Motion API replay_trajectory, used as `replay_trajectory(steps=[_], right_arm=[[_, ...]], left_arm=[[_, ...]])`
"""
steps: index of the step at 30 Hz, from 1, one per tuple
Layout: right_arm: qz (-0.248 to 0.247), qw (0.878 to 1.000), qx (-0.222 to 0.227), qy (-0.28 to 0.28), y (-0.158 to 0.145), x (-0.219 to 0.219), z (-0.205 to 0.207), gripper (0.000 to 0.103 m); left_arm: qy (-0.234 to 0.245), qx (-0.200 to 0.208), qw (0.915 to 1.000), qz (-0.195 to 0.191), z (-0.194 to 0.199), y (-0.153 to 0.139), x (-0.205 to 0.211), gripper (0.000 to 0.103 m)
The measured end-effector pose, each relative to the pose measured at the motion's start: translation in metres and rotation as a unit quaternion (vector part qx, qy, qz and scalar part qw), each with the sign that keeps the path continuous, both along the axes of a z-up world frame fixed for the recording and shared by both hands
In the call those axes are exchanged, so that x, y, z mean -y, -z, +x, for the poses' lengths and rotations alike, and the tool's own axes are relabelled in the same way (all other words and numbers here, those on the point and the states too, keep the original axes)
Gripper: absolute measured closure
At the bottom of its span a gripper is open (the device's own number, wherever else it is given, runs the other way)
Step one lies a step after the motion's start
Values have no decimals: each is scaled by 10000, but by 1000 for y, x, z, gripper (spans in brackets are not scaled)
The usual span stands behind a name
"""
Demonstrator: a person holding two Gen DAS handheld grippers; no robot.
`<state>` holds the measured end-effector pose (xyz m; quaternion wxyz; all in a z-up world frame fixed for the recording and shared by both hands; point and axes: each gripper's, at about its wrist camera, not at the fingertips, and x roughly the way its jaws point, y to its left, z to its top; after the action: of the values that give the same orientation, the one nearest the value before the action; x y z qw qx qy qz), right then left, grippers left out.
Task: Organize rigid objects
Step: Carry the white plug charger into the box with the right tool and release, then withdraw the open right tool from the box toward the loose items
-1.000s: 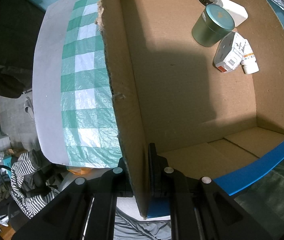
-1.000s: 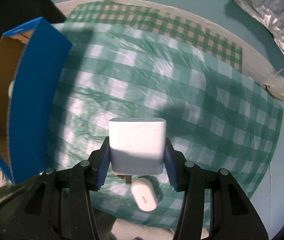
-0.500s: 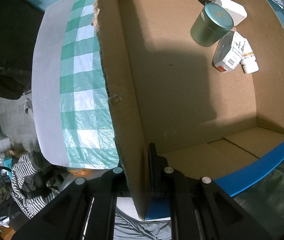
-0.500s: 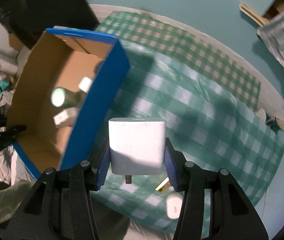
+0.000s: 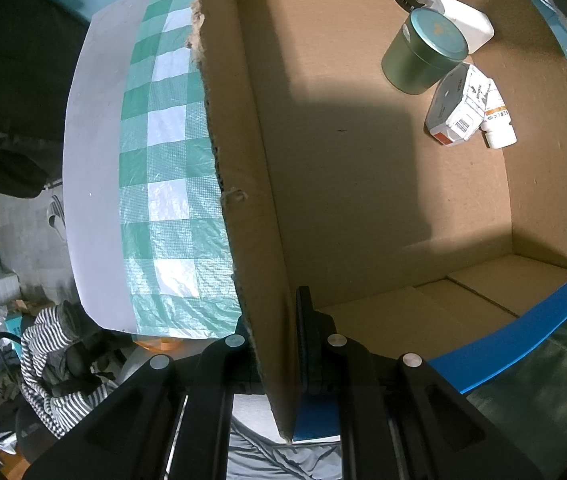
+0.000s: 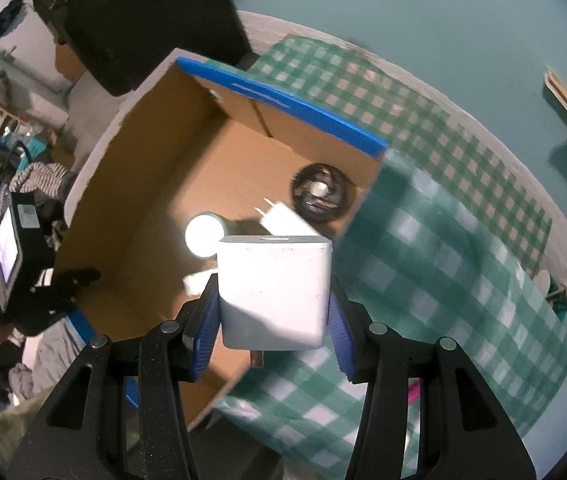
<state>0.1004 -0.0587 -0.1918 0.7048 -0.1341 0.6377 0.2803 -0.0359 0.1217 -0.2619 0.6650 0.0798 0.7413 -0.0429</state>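
One white charger [image 6: 274, 292], pinched in right claw [image 6: 273, 312], carried from above tabletop [image 6: 463, 248] to over box [image 6: 155, 184]; drop-in likely next.

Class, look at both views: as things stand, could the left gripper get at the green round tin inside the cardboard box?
Probably not: the left gripper is shut on the cardboard box's wall, and the green round tin stands at the far end.

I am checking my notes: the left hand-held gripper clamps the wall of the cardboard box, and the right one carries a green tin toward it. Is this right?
Not quite. The right hand-held gripper carries a white charger block, as the right wrist view shows. The green tin already stands inside the cardboard box, whose wall the left hand-held gripper does clamp.
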Motion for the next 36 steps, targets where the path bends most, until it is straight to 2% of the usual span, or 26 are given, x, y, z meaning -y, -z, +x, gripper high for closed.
replay_trajectory(steps=[8,19,36], right_arm=[[-169,9996,-100,-186,21,-24,-6,54],[-317,9990,-182,-244,39,-28,-11,54],[-180,9997,91,-158,10,-17,-14,54]], left_arm=[[-6,12,10000,-23,-1,1,-3,93],[-7,9,10000,-37,1,4,-6,93],[-1,8,10000,-14,1,5,-7,93]])
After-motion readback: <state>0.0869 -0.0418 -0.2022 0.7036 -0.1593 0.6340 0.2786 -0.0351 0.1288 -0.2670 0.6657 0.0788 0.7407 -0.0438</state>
